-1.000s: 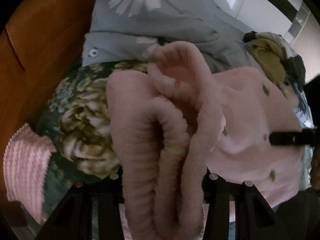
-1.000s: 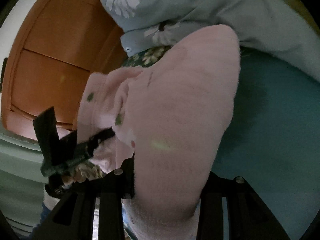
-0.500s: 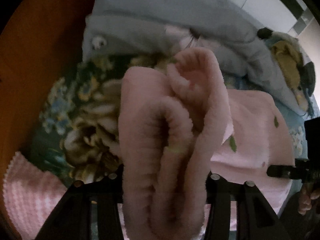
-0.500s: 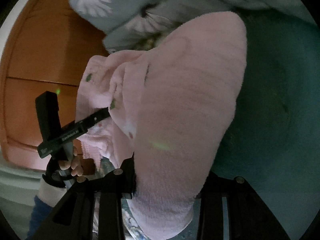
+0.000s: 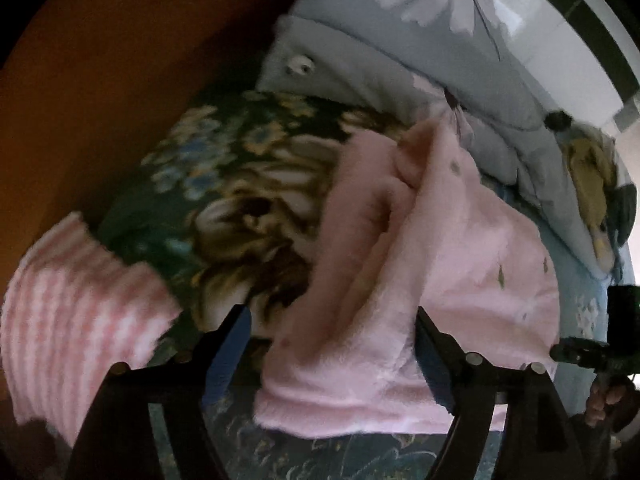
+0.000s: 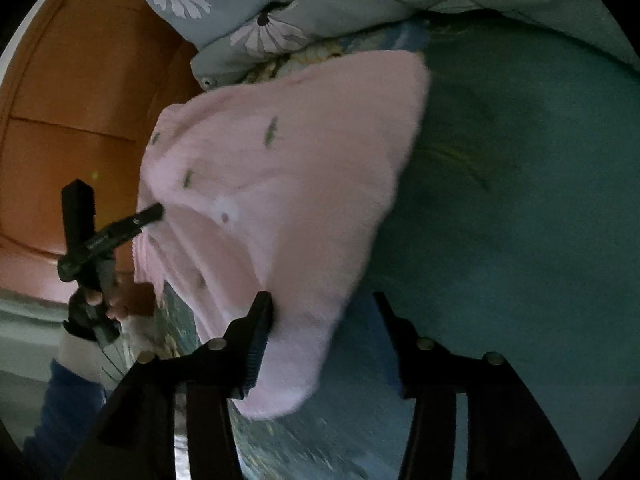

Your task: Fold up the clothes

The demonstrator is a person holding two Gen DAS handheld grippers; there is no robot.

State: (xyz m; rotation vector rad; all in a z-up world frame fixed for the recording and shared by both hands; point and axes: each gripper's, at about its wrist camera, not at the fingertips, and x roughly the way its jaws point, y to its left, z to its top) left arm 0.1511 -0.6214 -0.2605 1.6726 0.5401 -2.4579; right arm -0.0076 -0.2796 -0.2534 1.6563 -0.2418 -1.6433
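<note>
A fluffy pink garment (image 5: pixel 460 264) with small green and red marks lies on the bed, folded over on itself; it also shows in the right wrist view (image 6: pixel 288 184). My left gripper (image 5: pixel 332 320) is open, its jaws wide on either side of the garment's bunched edge. My right gripper (image 6: pixel 324 312) is open too, its jaws spread over the garment's near corner. The left gripper shows in the right wrist view (image 6: pixel 152 213) at the garment's left edge. The right gripper's body shows at the right edge of the left wrist view (image 5: pixel 588 350).
A grey-blue duvet with white daisies (image 5: pixel 400 52) lies bunched behind the garment. A dark floral blanket (image 5: pixel 240 184) and a pink-and-white striped cloth (image 5: pixel 68 312) lie to the left. An orange wooden headboard (image 6: pixel 72 92) stands on the left. Teal bedsheet (image 6: pixel 520 184) spreads to the right.
Both grippers have opened and let go of the pink garment, which has dropped and spread flat on the bed. Both grippers have pulled back a little.
</note>
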